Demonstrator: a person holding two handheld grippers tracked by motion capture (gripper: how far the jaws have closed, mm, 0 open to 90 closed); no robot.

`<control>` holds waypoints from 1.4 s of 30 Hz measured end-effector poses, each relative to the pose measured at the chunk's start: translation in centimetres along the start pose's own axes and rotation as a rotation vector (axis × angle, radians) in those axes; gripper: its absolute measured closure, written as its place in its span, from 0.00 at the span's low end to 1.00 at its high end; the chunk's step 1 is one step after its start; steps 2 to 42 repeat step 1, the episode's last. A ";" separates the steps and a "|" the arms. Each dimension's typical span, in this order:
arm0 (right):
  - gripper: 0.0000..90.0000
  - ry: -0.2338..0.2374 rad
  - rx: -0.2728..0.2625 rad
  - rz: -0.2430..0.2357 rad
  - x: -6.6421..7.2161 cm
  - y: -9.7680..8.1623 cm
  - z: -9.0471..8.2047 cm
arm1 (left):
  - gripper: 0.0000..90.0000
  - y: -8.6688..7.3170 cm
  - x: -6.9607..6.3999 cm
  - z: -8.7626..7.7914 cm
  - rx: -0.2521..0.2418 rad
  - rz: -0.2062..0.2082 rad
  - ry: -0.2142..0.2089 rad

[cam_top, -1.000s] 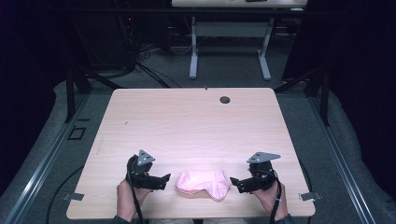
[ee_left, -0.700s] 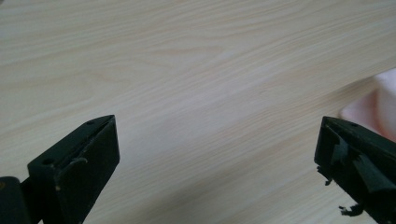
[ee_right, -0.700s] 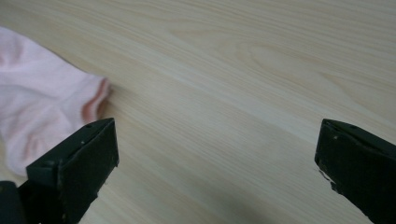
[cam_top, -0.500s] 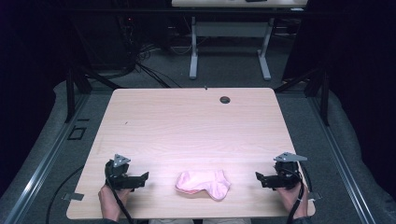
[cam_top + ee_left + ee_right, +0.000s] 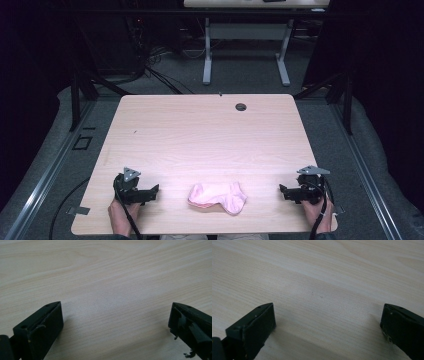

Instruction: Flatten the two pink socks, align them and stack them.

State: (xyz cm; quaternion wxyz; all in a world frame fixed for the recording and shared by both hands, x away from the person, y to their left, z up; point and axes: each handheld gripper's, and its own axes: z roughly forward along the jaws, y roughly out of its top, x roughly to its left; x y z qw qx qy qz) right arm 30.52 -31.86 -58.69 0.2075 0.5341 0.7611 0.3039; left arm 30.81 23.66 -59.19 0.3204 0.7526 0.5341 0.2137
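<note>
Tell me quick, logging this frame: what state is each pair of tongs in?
Left tongs: open, holding nothing.
Right tongs: open, holding nothing.

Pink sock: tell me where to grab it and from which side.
Best bet is the end of the pink sock nearest the left hand-held gripper, coming in low from that side. The sock lies flat and crumpled near the front edge of the table, and that end bunches into a thicker fold, which should pinch easily.
</note>
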 end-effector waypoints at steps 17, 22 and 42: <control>0.00 0.001 -0.011 0.000 0.0 -0.1 0.0 | 0.00 0.0 -0.1 0.1 0.000 0.006 0.014; 0.00 0.001 -0.011 0.000 0.0 -0.1 0.0 | 0.00 0.0 -0.1 0.1 0.000 0.006 0.014; 0.00 0.001 -0.011 0.000 0.0 -0.1 0.0 | 0.00 0.0 -0.1 0.1 0.000 0.006 0.014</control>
